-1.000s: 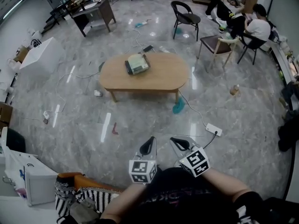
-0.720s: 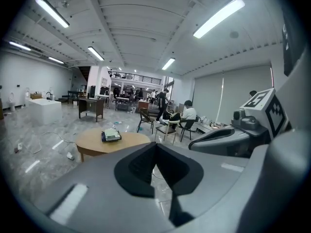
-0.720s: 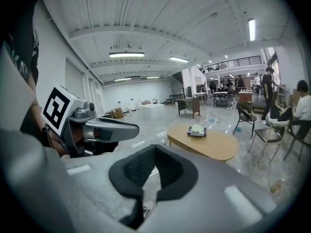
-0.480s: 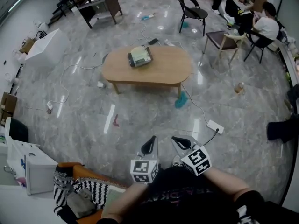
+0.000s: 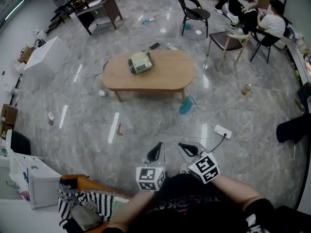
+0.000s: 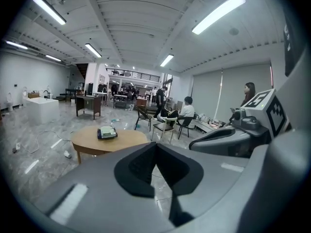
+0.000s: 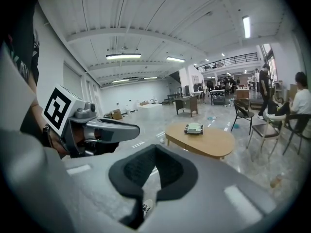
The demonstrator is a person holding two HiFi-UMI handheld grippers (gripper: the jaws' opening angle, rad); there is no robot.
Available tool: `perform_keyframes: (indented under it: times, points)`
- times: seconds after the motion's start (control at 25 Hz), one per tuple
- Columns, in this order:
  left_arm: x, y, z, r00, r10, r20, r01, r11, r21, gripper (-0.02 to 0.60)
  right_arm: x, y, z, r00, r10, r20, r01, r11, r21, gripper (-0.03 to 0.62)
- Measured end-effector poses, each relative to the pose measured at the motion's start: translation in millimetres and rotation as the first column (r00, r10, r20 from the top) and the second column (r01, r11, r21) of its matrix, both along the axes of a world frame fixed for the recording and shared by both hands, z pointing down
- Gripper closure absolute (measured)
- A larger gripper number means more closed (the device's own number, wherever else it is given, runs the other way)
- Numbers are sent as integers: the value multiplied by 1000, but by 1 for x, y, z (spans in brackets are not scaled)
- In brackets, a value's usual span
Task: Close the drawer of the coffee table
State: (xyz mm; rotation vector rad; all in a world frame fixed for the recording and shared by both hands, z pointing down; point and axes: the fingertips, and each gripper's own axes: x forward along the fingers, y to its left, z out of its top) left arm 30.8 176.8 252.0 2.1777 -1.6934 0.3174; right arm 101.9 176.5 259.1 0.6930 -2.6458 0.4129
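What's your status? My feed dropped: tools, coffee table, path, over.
Left tool shut, empty; right tool shut, empty. Coffee table across the floor, out of reach, drawer not visible. Power strip and cable on the floor between.

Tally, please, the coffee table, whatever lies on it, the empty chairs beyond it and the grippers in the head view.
Coffee table: 1
Box on it: 1
Empty chairs: 2
Grippers: 2
Total: 6
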Motion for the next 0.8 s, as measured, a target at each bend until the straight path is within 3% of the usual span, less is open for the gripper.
perform_keyframes:
  times: [0.8]
  points:
    - [5,13,3,1000,6,-1,-6,1000,-9,578,5,14,2,1000,-2,-3,2,1000,-4,594]
